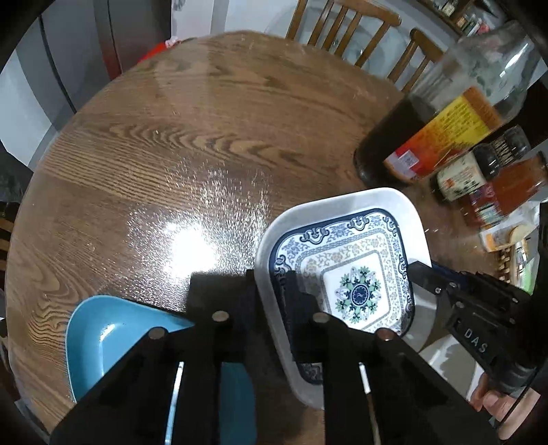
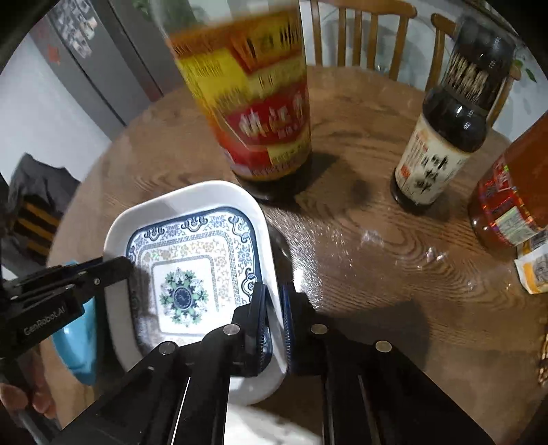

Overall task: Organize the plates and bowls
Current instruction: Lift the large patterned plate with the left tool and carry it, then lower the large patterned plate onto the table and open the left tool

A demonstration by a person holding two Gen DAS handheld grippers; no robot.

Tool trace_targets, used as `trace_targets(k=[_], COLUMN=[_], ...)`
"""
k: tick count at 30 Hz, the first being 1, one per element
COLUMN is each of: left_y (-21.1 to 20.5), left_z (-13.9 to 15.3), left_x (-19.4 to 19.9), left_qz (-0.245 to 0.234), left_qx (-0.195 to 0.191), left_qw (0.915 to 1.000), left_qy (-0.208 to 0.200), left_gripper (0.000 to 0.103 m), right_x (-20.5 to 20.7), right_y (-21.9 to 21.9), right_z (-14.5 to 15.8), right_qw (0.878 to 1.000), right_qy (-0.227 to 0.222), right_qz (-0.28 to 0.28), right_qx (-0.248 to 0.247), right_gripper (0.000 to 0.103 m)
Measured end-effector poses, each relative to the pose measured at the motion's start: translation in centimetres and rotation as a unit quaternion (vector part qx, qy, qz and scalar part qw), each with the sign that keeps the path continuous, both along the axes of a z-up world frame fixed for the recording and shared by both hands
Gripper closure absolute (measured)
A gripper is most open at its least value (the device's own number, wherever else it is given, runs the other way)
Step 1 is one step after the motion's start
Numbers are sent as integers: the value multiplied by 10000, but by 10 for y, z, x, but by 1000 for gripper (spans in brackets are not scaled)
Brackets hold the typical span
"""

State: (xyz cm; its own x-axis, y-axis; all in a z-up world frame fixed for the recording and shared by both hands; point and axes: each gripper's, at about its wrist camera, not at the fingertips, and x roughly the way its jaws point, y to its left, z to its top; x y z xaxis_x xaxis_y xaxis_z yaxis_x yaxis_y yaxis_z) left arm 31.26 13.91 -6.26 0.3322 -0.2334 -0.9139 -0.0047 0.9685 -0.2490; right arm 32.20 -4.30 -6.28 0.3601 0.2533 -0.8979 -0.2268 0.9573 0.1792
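Sitting on the round wooden tabletop [image 1: 178, 143] is a squarish plate [image 1: 356, 274] with rounded corners and a raised white rim. Its inner face carries nested blue-and-white borders: a dark blue scrolled band outermost, then a paler band with beige floral work, then a white centre square holding a green and navy rosette. It lies near the edge of the tabletop closest to the person, and both tools have hold of it from opposite sides.

The left tool [image 1: 270, 297] is pinching the plate's left rim, one finger outside the white wall and the other inside on the patterned face. The right tool [image 2: 272, 318] is pressed onto the right rim in the same way, its ribbed blue pads gripping the wall from each side. In each wrist view the other tool shows across the plate, with part of a hand [image 1: 496, 407] visible behind it.

Just to the left of the plate, partly hidden under the left tool, lies a light blue dish [image 1: 102, 335] with a smooth plain surface. Beyond the plate stands a tall bottle [image 2: 246, 89] with a red and yellow label, very close to the plate's far corner. Further right are a dark sauce bottle [image 2: 435, 150] with a cream label and an orange-red bottle [image 2: 513, 195]. Wooden chairs [image 1: 342, 30] stand at the far side of the tabletop.
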Motion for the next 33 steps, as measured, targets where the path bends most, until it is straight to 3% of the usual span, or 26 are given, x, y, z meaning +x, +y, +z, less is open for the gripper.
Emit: trace_targets(k=[8,12,16,22,26,33], left_y=[20,30,39,39,36,38], left_z=[61,97,115,115,98,78], left_x=[-32,-67,-107,-167,-193,-234], left_qz=[271,343,316,125,76,77], left_qx=[88,114,57,237,348,419], left_qw=[9950,9880,9841,9830,9844,9886], left_qy=[-959,-1499,-1749,-1817,-1720,-1445], left_gripper=[91,91,90,90,90,90], right_x=[-42,-83,-117,-176,-215,-244], right_y=[5,3,10,8,8,3], right_z=[69,102,122,102,82,40], right_qw=[9951,9895,9857,9838,9826,9760], right_qy=[-855,-1147,-1267,-822,-443,406], right_qz=[-12,106,279,432,442,375], right_qx=[490,869,1072,1532,1748,2105], right_gripper=[92,92,92,92,92,92])
